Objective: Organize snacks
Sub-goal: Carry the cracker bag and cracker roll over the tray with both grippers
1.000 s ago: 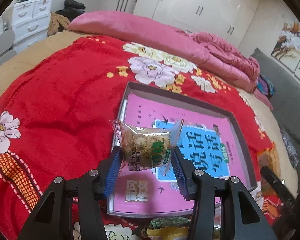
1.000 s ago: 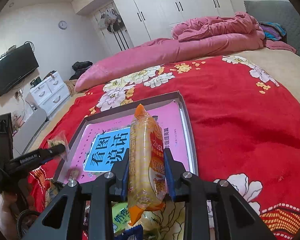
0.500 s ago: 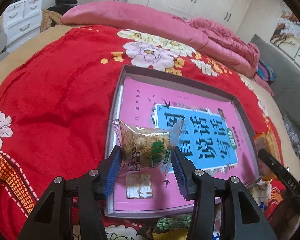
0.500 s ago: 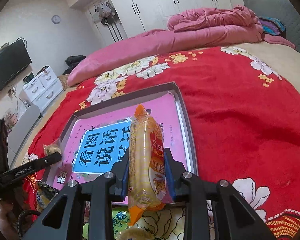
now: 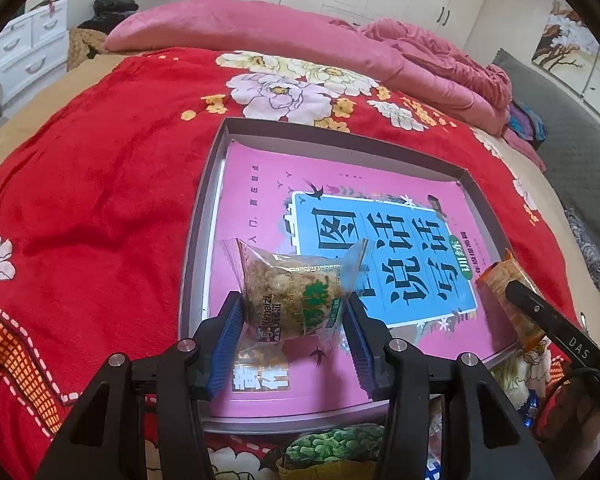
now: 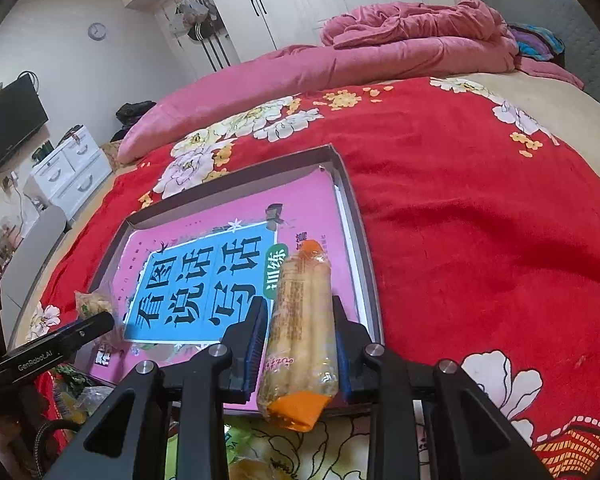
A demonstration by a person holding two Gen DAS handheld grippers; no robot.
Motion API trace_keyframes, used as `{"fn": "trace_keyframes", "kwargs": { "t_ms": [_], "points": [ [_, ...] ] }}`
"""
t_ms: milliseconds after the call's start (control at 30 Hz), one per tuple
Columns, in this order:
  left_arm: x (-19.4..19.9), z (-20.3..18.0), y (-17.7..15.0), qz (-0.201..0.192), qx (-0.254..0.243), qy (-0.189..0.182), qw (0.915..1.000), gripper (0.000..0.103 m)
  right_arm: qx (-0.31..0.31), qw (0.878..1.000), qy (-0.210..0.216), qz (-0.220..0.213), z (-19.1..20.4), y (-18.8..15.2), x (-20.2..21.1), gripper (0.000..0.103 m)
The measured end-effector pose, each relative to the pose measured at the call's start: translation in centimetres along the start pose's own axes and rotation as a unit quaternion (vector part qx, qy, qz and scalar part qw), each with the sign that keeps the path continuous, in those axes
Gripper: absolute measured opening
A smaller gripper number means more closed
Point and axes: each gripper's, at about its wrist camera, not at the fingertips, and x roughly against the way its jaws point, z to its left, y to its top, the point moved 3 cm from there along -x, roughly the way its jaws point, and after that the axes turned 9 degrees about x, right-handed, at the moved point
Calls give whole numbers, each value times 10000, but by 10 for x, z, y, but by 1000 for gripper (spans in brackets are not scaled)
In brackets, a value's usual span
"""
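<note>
The left gripper (image 5: pixel 292 324) is clamped on a clear snack packet (image 5: pixel 290 296) with green print, its blue pads pressing both sides, and holds it above the near left part of a shallow grey box (image 5: pixel 198 224). The right gripper (image 6: pixel 298 340) is closed tight on a long orange-ended snack pack (image 6: pixel 300 332), held upright over the box's near right corner. Inside the box lies a pink book (image 5: pixel 260 208) with a blue panel. The box sits on a red floral blanket (image 5: pixel 92 184). Near the box's front edge lie more packets (image 5: pixel 336 446), possibly green peas, though they are mostly hidden.
</note>
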Motion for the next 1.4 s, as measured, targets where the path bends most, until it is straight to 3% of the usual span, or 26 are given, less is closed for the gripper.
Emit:
{"fn": "trace_keyframes", "kwargs": {
  "t_ms": [967,1400],
  "points": [
    [-1,-6,-2,42,-51,12,10000,59,-50,9998,-91,-165,-11,0,15,31],
    [16,-6,3,-281,40,-235,9993,74,145,9994,-37,-320,-2,3,23,39]
  ]
}}
